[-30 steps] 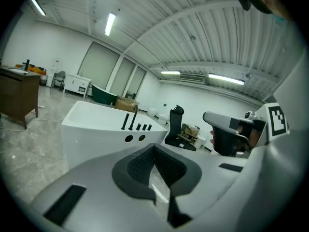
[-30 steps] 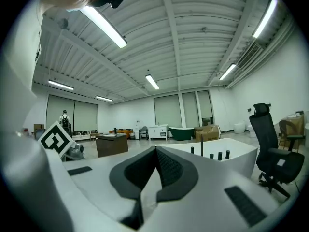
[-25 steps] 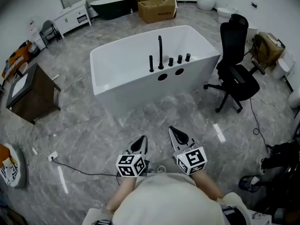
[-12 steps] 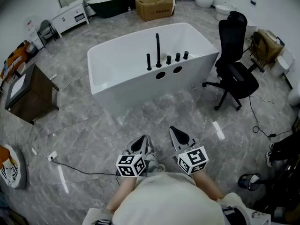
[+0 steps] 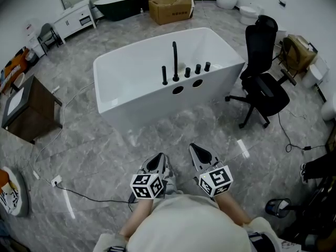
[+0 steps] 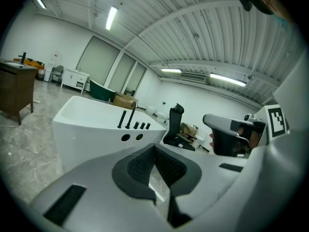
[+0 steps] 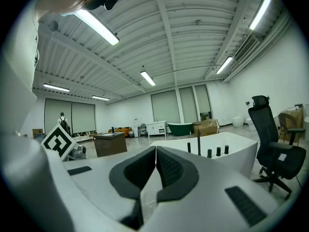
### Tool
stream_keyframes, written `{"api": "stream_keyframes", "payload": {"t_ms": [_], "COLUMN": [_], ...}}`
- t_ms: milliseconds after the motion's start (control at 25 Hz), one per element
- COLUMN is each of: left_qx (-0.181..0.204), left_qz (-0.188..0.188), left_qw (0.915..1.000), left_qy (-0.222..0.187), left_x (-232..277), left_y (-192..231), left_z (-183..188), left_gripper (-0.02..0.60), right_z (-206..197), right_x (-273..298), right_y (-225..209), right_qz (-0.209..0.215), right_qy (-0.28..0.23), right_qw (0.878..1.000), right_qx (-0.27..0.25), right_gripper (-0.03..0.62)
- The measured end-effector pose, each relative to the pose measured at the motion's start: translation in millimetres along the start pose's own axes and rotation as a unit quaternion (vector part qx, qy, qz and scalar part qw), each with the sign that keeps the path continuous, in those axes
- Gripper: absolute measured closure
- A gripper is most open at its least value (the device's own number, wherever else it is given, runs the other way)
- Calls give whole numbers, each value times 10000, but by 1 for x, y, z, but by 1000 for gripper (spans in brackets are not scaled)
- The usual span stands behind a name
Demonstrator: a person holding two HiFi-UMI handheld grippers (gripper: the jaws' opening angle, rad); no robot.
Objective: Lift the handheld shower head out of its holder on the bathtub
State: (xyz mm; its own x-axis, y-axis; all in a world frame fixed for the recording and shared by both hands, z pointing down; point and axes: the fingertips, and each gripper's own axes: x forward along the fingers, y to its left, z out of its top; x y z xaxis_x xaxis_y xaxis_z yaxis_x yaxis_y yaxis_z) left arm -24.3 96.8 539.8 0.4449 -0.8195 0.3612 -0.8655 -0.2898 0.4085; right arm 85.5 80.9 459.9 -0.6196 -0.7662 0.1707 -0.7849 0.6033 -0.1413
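A white freestanding bathtub point(image 5: 131, 83) stands in the middle of the floor. On its near rim stand a slim black upright handheld shower head point(image 5: 164, 75), a tall black spout point(image 5: 175, 61) and three short black knobs point(image 5: 198, 68). My left gripper point(image 5: 157, 161) and right gripper point(image 5: 198, 150) are side by side close to my body, well short of the tub, both shut and empty. In the left gripper view the shower head point(image 6: 121, 119) shows beyond the shut left gripper point(image 6: 154, 148). In the right gripper view the shower head point(image 7: 189, 148) stands past the right gripper point(image 7: 156, 150).
A black office chair point(image 5: 265, 85) stands right of the tub. A brown cabinet point(image 5: 26, 109) is at the left, with a cable point(image 5: 89, 193) across the floor near my feet. A cardboard box point(image 5: 170, 7) and a dark tub point(image 5: 118, 4) lie behind.
In the head view the tub has slid a little left and nearer as I moved toward it. Both grippers keep their pose before my body and stay shut.
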Motion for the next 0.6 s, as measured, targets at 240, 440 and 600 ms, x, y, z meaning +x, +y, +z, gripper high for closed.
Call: {"api": "stream_keyframes", "payload": {"t_ms": [240,440,600], "left_qx": [-13,-18,-22], "left_qz": [-41,-80,-125], "left_qw": [10000,10000,9999], "left_qy": [-7,-16,-12], "left_x": [38,70,90], "left_y": [26,46,67], "left_z": [31,62,87], "left_gripper": [561,561,561], "right_z": [19,37,52], "right_x": [49,87,123], "right_y": [-23,-42,-51], "right_qz": [-66,-104,-144], "right_qy": [-55,-48,-42], "right_qw": [9999,9999,9998], "right_qx": [-61,-83,-118], "right_gripper": [576,576,576]}}
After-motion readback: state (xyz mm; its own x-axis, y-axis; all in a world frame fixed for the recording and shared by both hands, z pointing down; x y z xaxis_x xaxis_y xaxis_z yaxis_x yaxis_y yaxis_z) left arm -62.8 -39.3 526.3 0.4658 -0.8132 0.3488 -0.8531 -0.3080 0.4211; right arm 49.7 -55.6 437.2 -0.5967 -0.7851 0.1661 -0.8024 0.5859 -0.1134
